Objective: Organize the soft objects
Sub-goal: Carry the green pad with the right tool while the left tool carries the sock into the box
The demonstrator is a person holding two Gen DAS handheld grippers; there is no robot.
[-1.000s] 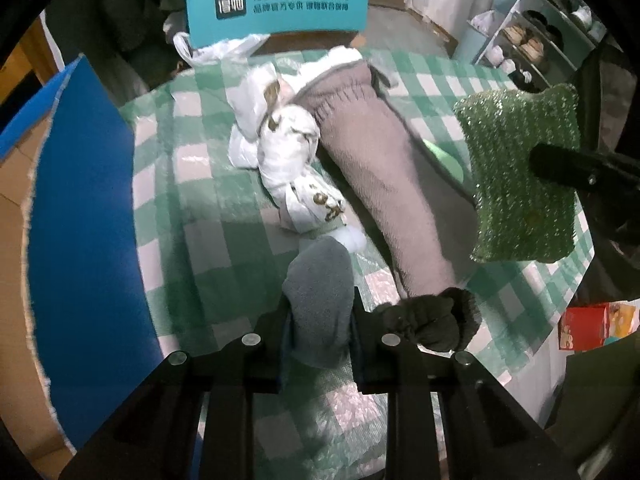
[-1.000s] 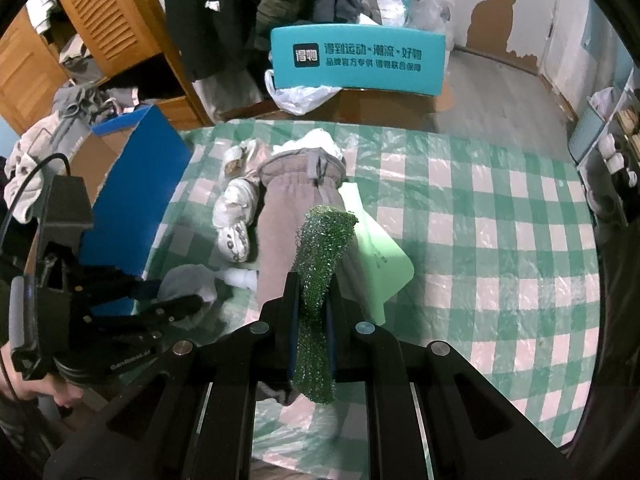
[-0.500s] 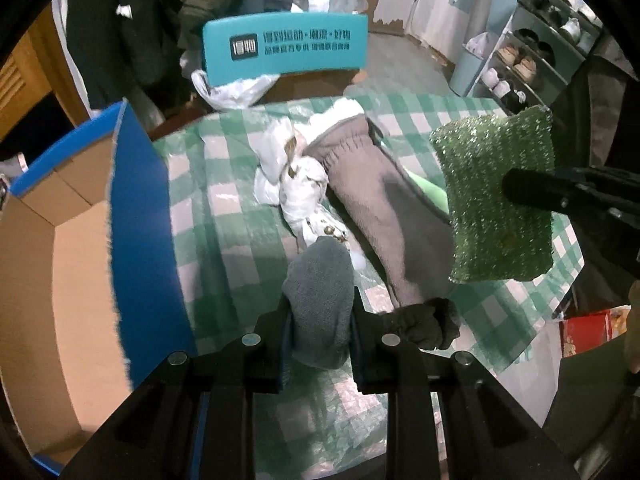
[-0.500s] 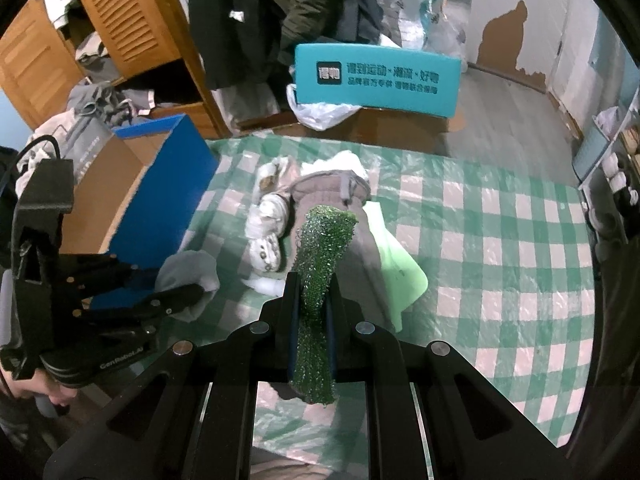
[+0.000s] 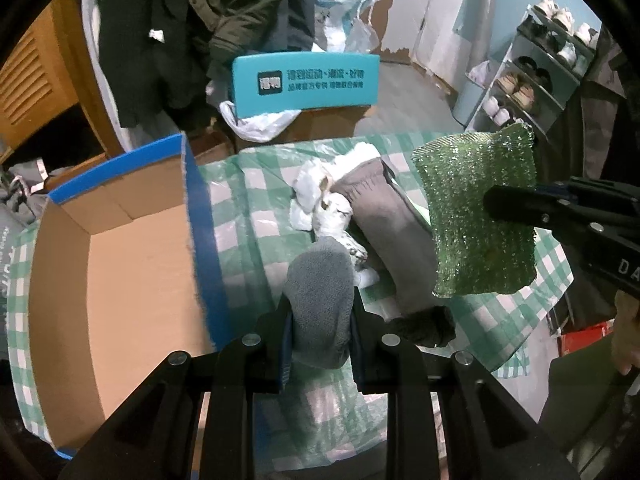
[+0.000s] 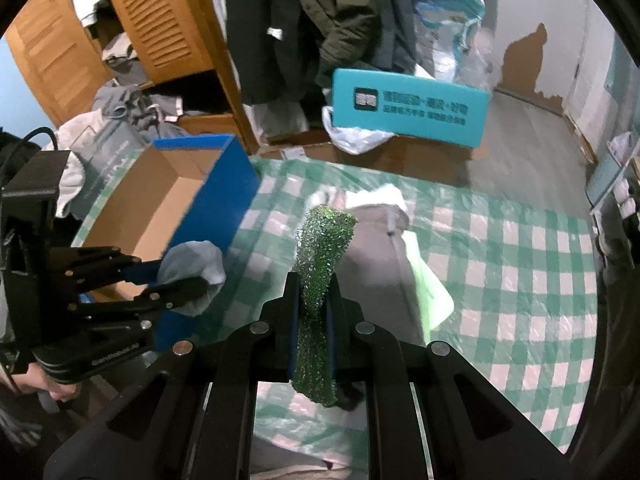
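Glossy green-and-white checked tablecloth (image 5: 256,216) carries a ribbed taupe knit (image 5: 396,236) at 12 o'clock. Left gripper (image 5: 320,320) clenches a fuzzy grey sock (image 5: 320,296) beside the blue cardboard box (image 5: 120,272); right gripper (image 6: 314,316) clamps a sparkly green scouring pad (image 6: 320,264). Teal sign (image 5: 306,82) lettering is unreadable.

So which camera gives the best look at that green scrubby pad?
The left wrist view: it shows the pad face-on, the whole sparkly green square, pinched at its edge by the right gripper. The right wrist view sees the pad only edge-on, a narrow strip between that gripper's fingers.
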